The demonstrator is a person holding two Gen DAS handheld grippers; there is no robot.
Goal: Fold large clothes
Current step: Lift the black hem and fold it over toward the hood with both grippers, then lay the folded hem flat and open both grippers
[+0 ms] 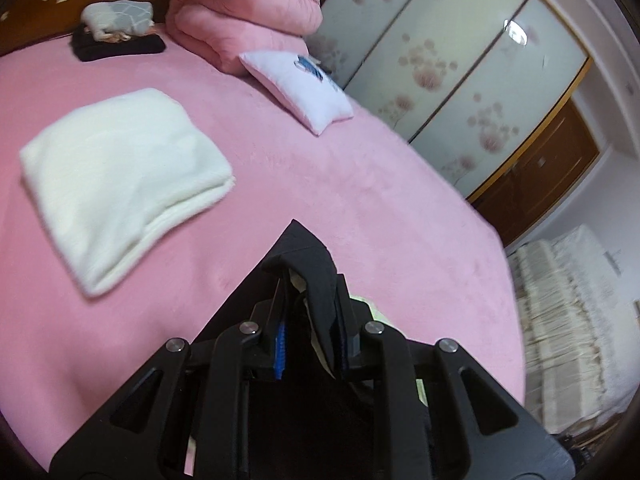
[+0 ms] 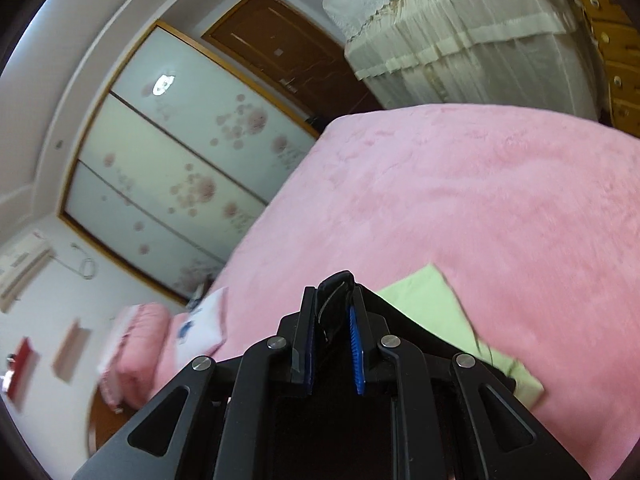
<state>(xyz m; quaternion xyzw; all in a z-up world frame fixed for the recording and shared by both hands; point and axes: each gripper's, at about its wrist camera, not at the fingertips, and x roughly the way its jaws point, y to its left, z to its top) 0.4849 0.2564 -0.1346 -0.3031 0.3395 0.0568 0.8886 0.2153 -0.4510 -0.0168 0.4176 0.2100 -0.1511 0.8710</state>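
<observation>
A black garment (image 1: 298, 246) is pinched between the fingers of my left gripper (image 1: 310, 286), which is shut on it above the pink bed (image 1: 360, 200); a pointed corner of the cloth sticks up past the fingertips. In the right wrist view my right gripper (image 2: 335, 300) is also shut on a bunched fold of the black garment (image 2: 334, 280). The rest of the garment hangs below both grippers, hidden by their frames. A light green cloth (image 2: 440, 308) shows just behind and to the right of the right gripper, over the pink bed (image 2: 480, 200).
A folded white cloth (image 1: 120, 184) lies on the bed at left. Further back are a white pillow (image 1: 296, 88), a rolled pink quilt (image 1: 240, 12) and a dark clothes pile (image 1: 116, 36). A floral sliding wardrobe (image 1: 460, 80) and lace-covered furniture (image 2: 460, 32) stand past the bed's edge.
</observation>
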